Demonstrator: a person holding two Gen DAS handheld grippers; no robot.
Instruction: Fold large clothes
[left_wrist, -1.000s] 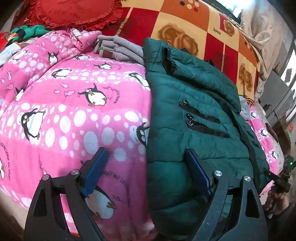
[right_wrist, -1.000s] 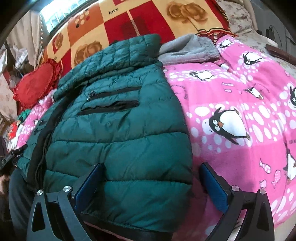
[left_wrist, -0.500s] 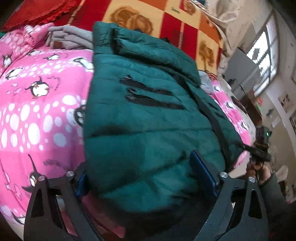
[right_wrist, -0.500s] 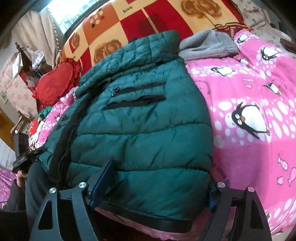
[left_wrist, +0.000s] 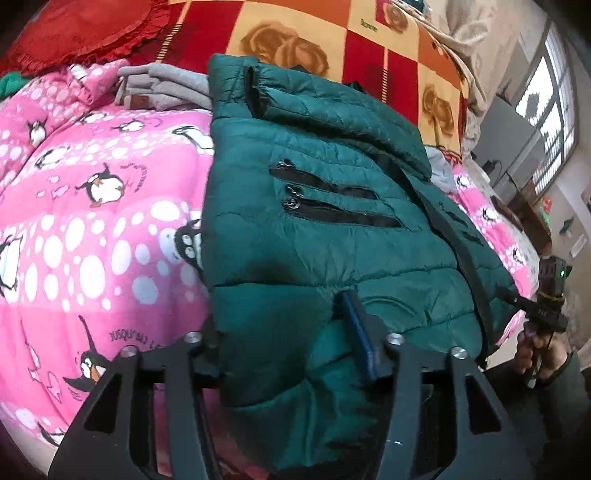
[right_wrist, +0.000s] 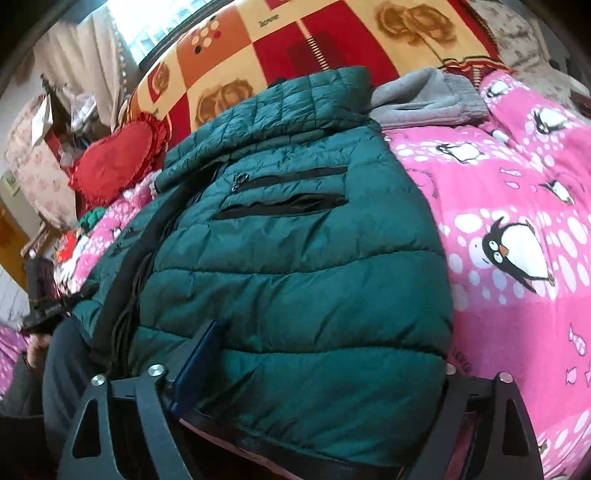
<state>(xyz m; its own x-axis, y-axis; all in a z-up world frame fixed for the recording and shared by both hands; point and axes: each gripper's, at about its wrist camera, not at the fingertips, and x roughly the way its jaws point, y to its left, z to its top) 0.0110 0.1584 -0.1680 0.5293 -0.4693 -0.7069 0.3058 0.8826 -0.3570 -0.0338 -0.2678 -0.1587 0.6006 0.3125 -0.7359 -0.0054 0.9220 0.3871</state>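
Note:
A dark green quilted jacket (left_wrist: 332, 221) lies front up on a pink penguin blanket (left_wrist: 92, 221), collar at the far end, two black zip pockets showing. My left gripper (left_wrist: 284, 332) is closed on the jacket's near left hem corner; fabric bunches between the fingers and hides the left one. In the right wrist view the jacket (right_wrist: 295, 240) fills the middle. My right gripper (right_wrist: 317, 369) grips its near right hem corner, its right finger hidden under the fabric. Each view shows the other hand-held gripper at the edge.
Folded grey clothes (left_wrist: 162, 88) lie beyond the collar, also seen in the right wrist view (right_wrist: 428, 99). A red heart cushion (right_wrist: 118, 162) and a red and orange rose blanket (left_wrist: 332, 44) lie behind. The bed's near edge is just below both grippers.
Both grippers moved in from astride the hem and closed on the jacket's near corners. The fabric now bunches between the left fingers.

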